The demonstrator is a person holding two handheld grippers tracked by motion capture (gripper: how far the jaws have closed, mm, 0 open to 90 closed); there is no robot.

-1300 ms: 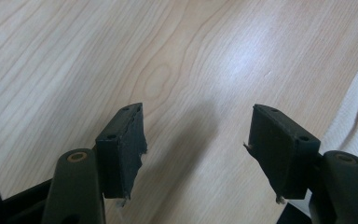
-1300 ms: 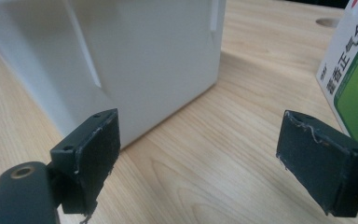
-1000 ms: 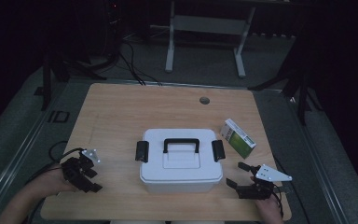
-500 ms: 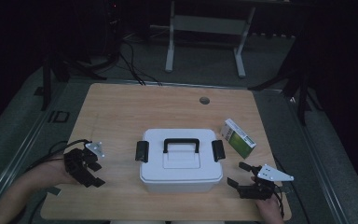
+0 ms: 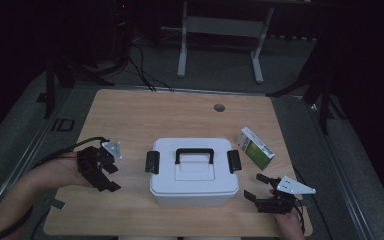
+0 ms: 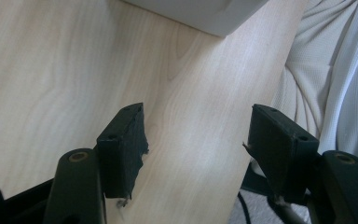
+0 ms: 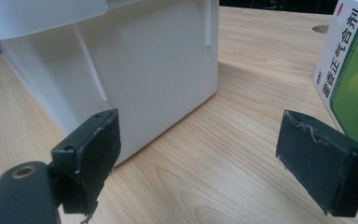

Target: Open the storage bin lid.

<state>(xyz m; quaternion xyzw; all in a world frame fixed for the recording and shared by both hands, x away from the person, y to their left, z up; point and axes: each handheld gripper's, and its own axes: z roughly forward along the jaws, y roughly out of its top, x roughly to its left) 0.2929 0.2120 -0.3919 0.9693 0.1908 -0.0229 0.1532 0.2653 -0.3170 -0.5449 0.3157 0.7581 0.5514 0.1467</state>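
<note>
White box (image 5: 192, 172): one, lidded, resting near the front middle of the counter (image 5: 145, 115); its corner also shows in the left tool view (image 6: 205, 14) and its side wall in the right tool view (image 7: 158, 79).
Handle (image 5: 194, 154): one, black, lying flat on the lid.
Latches: two, black, one on the left end (image 5: 152, 162) and one on the right end (image 5: 234, 161) of the box.
Green and white carton (image 5: 255, 148): one, lying just beside the box's right rear corner, apart from it; Chinese print on its face in the right tool view (image 7: 352, 70).
Left tool (image 5: 111, 176): one, held in the person's left hand (image 5: 60, 172), left of the box and apart from it; jaws spread, nothing between them, bare counter below.
Right tool (image 5: 257, 187): one, low over the counter at the box's right front corner; jaws spread wide, gripping nothing, box wall to one side and carton to the other.
Round hole (image 5: 219, 107): one, in the counter's far part.
Sleeve (image 6: 335, 79): one, white, at the counter's near edge.
</note>
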